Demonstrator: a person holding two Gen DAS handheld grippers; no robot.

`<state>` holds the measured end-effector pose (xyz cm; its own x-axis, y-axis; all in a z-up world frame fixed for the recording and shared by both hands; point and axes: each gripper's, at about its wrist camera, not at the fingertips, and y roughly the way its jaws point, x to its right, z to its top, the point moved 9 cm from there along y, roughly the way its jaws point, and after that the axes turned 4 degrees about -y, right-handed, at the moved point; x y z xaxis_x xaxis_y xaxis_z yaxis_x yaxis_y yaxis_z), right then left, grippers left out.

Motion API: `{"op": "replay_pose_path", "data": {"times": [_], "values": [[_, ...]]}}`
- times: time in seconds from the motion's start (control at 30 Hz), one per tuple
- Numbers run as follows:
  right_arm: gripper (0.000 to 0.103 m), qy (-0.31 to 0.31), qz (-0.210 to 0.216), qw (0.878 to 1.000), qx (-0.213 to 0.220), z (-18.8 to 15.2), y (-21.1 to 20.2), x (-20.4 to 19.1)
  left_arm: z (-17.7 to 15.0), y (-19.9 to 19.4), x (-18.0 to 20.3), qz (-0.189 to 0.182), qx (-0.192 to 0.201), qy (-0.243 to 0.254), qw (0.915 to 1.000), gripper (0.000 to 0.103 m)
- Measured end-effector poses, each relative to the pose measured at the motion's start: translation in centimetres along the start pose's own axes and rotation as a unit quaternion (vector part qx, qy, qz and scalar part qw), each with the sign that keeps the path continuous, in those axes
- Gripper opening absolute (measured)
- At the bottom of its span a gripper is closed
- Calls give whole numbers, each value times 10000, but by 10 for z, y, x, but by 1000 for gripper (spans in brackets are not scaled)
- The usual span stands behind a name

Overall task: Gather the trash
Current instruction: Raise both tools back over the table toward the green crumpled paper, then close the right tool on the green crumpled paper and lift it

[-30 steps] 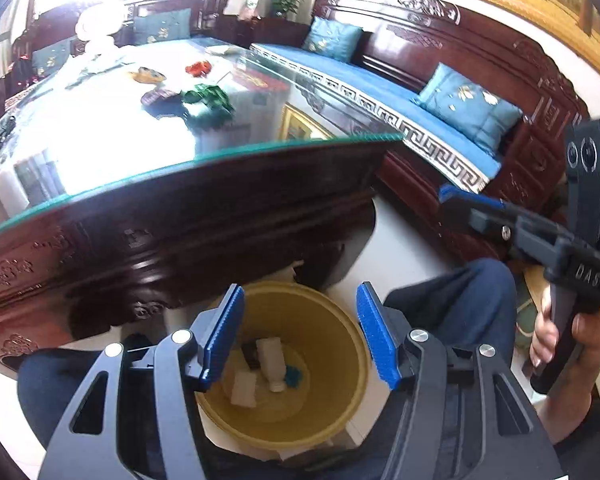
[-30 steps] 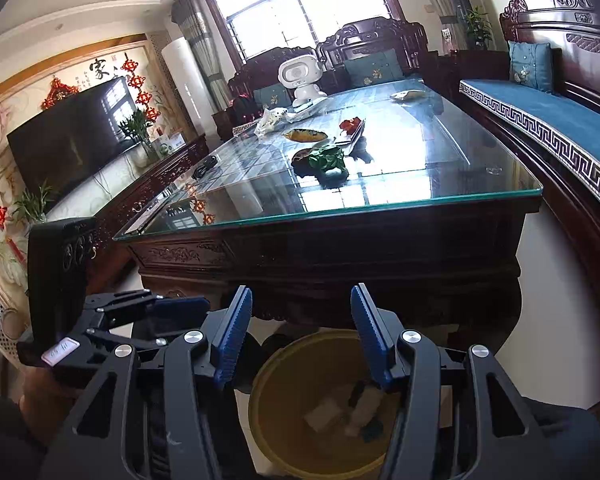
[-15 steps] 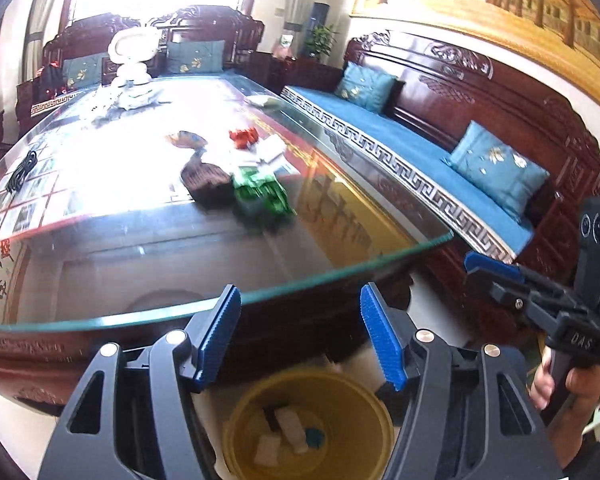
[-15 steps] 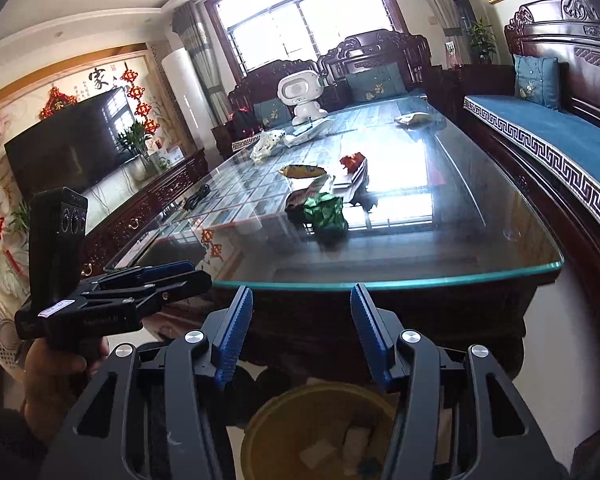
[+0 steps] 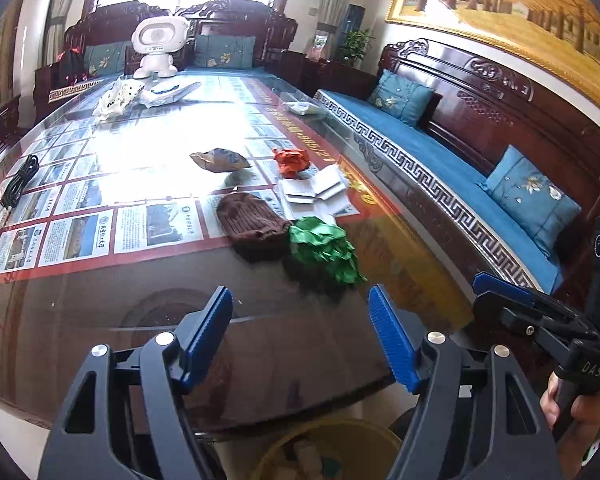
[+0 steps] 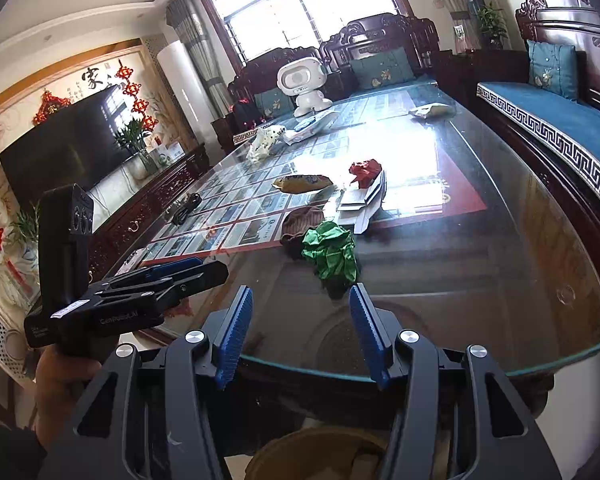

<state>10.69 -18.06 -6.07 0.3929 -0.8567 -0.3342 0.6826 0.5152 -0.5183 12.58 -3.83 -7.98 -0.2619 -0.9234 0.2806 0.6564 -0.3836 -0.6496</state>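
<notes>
Both grippers hang empty above the glass-topped table's (image 5: 100, 288) near end: left gripper (image 5: 300, 340) spreading wider, right gripper (image 6: 300, 330) parted. Crumpled green wrapper (image 5: 324, 250) lies ahead, apparently touching a brown knitted cap (image 5: 252, 222).

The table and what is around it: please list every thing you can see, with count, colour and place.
Table: one, dark wood under glass, centre.
Crumpled paper: one, green, nearest on the glass.
Knit hat: one, brown, touching the green paper.
Crumpled wrapper: one, red, farther back.
Flat cartons: several, white, beside the hat.
Snack bag: one, tan.
Toy robot: one, white, far end.
Bin: one, yellow, on the floor below.
Left gripper: blue pads, opening, empty.
Right gripper: blue pads, open, empty.
</notes>
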Motion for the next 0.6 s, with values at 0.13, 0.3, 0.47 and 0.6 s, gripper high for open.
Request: {"op": "replay_pose_path", "data": {"times": [0.13,0.3,0.47,0.6], "values": [[50,44,16,9999,-107,6,17,6,7,15,-8,-23,-89,-86,9999,71],[50,48,49,9997,-223,9,33,10,10,27,-14,-37,-161,-166,9997,70],[50,106,59,9995,-305,8,43,18,13,36,-21,-24,-221,-193,9996,70],[51,157,63,9990,-425,5,53,23,15,41,-28,-19,-256,-228,9994,71]]}}
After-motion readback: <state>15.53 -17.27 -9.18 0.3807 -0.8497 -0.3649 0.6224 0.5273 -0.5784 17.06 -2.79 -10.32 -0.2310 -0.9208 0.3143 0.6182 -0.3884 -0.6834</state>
